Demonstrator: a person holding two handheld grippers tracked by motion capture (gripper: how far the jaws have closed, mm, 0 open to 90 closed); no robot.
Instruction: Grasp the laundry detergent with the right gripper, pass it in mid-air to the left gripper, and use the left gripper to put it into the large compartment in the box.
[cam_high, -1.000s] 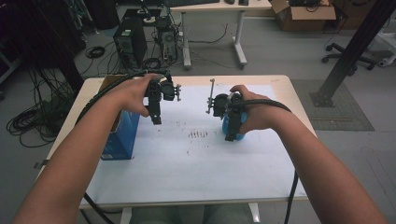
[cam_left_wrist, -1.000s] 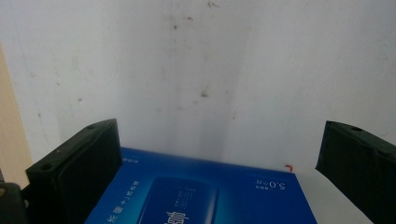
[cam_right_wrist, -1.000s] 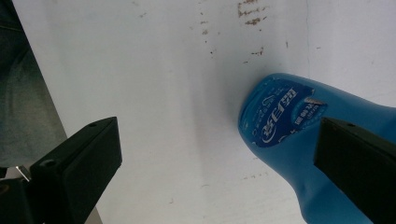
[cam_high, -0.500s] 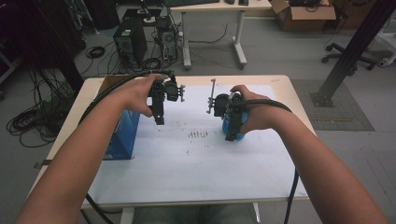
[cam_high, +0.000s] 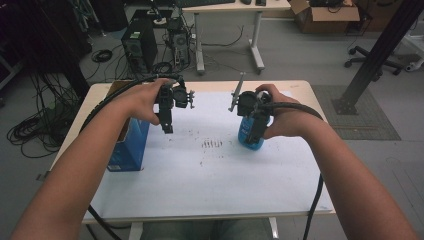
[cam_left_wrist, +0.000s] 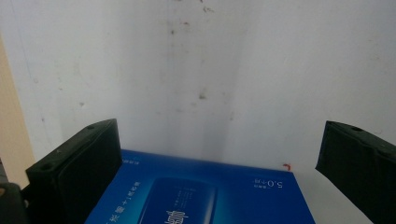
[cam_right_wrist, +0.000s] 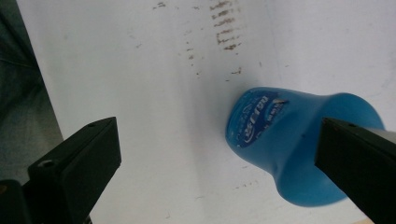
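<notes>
A blue box (cam_high: 131, 146) stands on the table's left side, its printed top (cam_left_wrist: 201, 193) lying just below my left gripper (cam_left_wrist: 219, 158), whose jaws stand wide apart with nothing between them. In the high view that left gripper (cam_high: 167, 125) hangs to the right of the box, above the white sheet. A blue plastic bottle (cam_high: 248, 135) stands on the right. My right gripper (cam_right_wrist: 219, 158) is open above it; the bottle (cam_right_wrist: 289, 140) sits near the right-hand jaw, untouched as far as I can see. From above, the right gripper (cam_high: 254, 132) overlaps the bottle.
A white sheet (cam_high: 210, 175) with dark smudge marks (cam_high: 212, 144) covers most of the wooden table (cam_high: 300, 85). Black cables trail from both grippers off the table's sides. Computer towers and cables stand on the floor beyond the far edge.
The left gripper has shifted slightly right and away from the box. The right gripper has stayed over the bottle.
</notes>
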